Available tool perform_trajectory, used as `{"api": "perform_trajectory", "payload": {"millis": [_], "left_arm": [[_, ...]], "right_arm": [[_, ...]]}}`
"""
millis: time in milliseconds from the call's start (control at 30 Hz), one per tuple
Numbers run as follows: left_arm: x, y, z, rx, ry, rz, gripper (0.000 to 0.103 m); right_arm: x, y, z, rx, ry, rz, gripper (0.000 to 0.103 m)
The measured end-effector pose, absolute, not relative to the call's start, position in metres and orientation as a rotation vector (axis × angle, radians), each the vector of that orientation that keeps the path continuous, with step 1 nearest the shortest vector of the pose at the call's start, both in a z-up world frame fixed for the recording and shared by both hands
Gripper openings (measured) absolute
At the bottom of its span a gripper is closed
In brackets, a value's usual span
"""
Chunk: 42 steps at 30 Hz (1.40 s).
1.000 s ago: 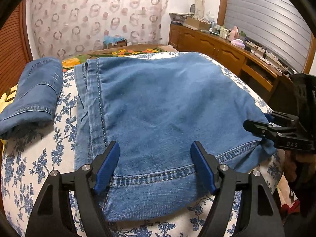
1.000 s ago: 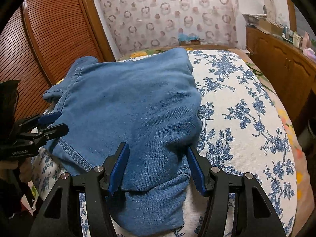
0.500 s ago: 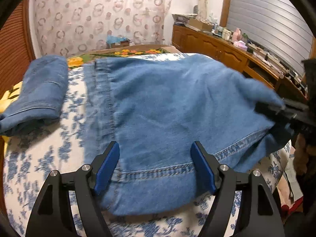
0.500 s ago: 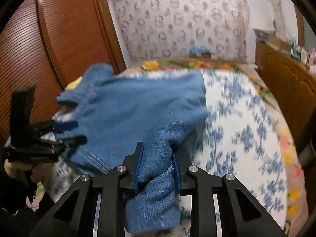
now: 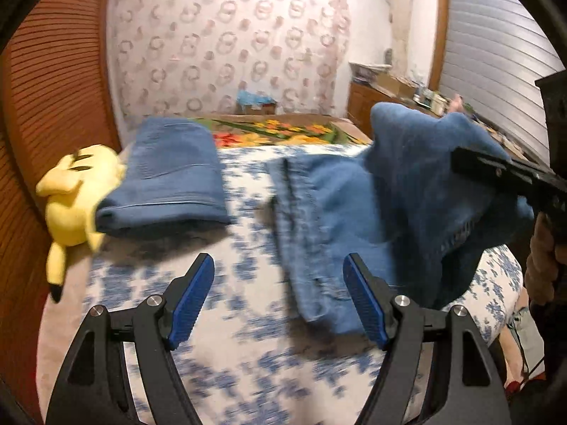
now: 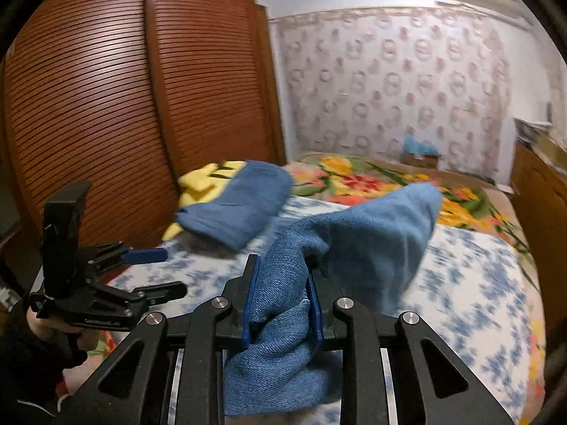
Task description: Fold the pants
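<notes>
Since the earlier frames, the right gripper [image 6: 281,304] has been brought together on a bunched fold of the jeans [image 5: 400,198], and that side of the cloth has been raised off the bed [image 5: 248,318]; the left gripper [image 5: 280,304], under which denim lay a second ago, is now seen over bare floral cover.

In the right wrist view the blue pads [image 6: 250,304] are pressed against a thick wad of denim, with a loose end hanging below and the rest of the garment tented up ahead. The left gripper is held apart with nothing between its fingers, only the near edge of the jeans lying just beside its right finger. Well apart to the left, a folded pair of jeans [image 5: 170,177] rests against a yellow plush toy [image 5: 74,198].

The step in hand is judged to be the carrying-over of one side of the pants to make a fold. For the next move, the lifted edge would need to be carried across and laid over the flat part, and the free left gripper would probably be needed to pin or take the opposite edge so that the fold lands square. Motion blur hides finer detail of the hem.
</notes>
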<state>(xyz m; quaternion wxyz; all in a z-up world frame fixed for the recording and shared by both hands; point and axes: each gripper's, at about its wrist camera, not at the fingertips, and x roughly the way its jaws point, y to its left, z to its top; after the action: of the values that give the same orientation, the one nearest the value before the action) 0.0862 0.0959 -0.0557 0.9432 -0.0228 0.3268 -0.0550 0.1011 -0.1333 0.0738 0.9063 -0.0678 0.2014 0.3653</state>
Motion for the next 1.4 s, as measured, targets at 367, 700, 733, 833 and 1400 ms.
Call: {"api": "perform_trajectory", "payload": {"millis": [367,700,733,833,1400], "left_arm": [[0.065,0.150,-0.056,-0.096,0.641,-0.001,0.076],[0.072,0.147,-0.061,-0.098,0.647,-0.010,0.076],[0.072,0.145,-0.060,-0.096,0.646,-0.013,0.076],[0.074,0.137,-0.055,-0.086,0.636,-0.030,0.076],[0.093,0.086,-0.086,-0.029,0.746,-0.142,0.076]], "right_arm": [[0.114,-0.043,0.015,-0.237,0.572,0.948,0.025],[0.130,-0.059,0.019,-0.206,0.599,0.921,0.048],[0.130,-0.063,0.024,-0.204,0.587,0.914,0.049],[0.119,-0.071,0.031,-0.203,0.540,0.890,0.050],[0.149,-0.099,0.036,-0.182,0.498,0.662,0.062]]}}
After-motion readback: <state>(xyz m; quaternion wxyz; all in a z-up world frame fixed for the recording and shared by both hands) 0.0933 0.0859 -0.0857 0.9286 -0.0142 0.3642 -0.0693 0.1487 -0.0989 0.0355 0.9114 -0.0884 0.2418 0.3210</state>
